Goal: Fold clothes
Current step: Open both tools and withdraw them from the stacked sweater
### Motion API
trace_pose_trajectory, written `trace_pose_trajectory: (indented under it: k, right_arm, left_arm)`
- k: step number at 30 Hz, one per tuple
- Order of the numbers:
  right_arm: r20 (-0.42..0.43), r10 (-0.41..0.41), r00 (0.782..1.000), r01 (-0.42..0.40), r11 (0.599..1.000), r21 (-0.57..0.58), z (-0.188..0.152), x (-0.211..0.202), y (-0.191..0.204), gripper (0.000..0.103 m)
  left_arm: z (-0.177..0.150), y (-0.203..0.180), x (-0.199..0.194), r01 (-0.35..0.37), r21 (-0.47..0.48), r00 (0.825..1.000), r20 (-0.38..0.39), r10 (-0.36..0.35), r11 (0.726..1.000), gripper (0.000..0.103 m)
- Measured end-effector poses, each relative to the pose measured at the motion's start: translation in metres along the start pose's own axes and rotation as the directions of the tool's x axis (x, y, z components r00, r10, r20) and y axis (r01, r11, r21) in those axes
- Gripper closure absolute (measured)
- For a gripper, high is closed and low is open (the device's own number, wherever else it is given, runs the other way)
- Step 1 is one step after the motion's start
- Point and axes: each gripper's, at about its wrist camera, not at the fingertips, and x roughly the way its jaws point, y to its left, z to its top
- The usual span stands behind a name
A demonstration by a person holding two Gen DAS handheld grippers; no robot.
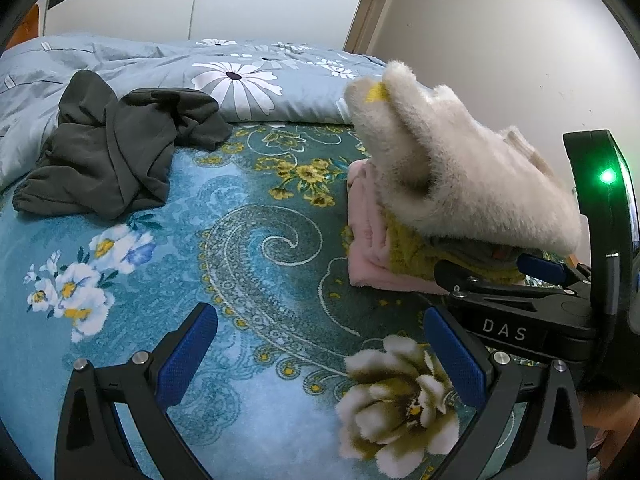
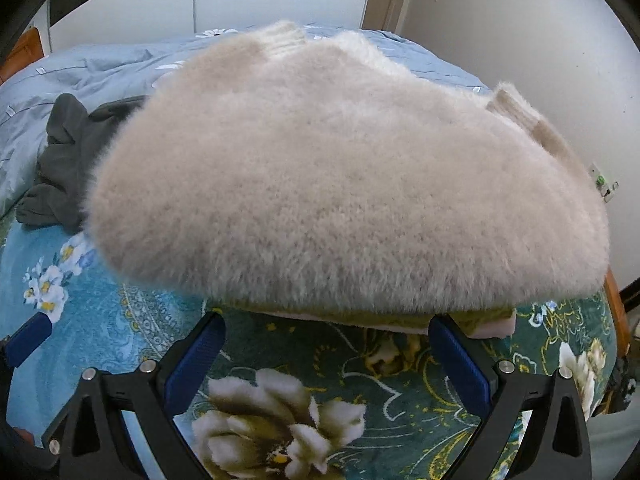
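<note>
We see the fluffy cream sweater point(image 2: 344, 184) folded atop the pile; our left gripper point(image 1: 320, 344) and right gripper point(image 2: 326, 352) gape empty — the grey garment point(image 1: 116, 148) lies crumpled apart.

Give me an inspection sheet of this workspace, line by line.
Surface: floral teal blanket spread over the bed.
Job's things: fluffy cream sweater folded on top of a stack, over a yellow-green knit and a pink garment; dark grey garment crumpled, unfolded, apart from the stack.
Clutter: blue daisy-print quilt bunched at the far edge.
Grippers: left hand-held gripper open, empty; right hand-held gripper open, empty, at the stack's near edge.
Cables: nothing seen.
Surroundings: white wall, wooden door frame.
</note>
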Motion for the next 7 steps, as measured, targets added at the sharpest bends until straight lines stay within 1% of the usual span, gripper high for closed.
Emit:
trace_pose_trajectory:
  k: [7]
  right_arm:
    - [0.001,-0.014,1.000,0.014,1.000,-0.011,-0.0025,0.0019,0.0029,0.000]
  left_arm:
    - [-0.0022,0.0015,0.0037,-0.005,-0.008,1.000,-0.008,0.005,1.000,0.000]
